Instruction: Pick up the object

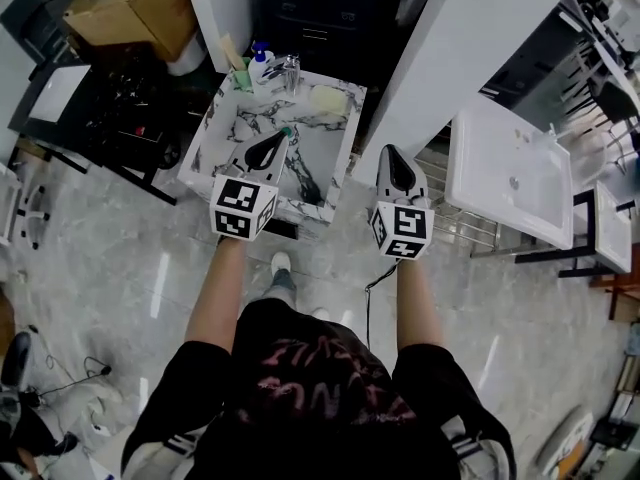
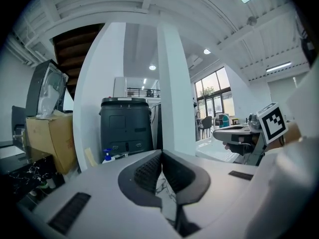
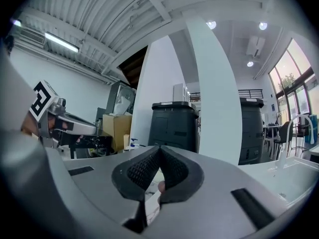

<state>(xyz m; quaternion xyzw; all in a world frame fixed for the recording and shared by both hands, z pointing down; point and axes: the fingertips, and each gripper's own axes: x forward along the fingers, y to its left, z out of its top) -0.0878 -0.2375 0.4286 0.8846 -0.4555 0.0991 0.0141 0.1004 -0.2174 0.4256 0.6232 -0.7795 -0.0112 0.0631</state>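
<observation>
A marble-patterned washstand [image 1: 232, 126] stands in front of me. At its back are a blue-capped pump bottle [image 1: 260, 65], a chrome tap [image 1: 291, 71] and a pale yellow sponge [image 1: 326, 101]. My left gripper [image 1: 283, 135] hovers over the basin's near part, jaws shut with nothing between them; a small green thing [image 1: 288, 130] shows at its tip. The right gripper [image 1: 388, 151] hangs just right of the washstand's edge, over the floor, also shut and holding nothing. In the left gripper view the closed pads [image 2: 149, 169] meet at the tip, with the bottle [image 2: 107, 155] beyond.
A white pillar [image 1: 455, 58] rises right of the washstand. Further right a white basin [image 1: 510, 173] rests on a metal frame. A cardboard box [image 1: 135, 8] and a black table [image 1: 95, 108] are at the left. Dark cabinets [image 1: 320, 18] stand behind.
</observation>
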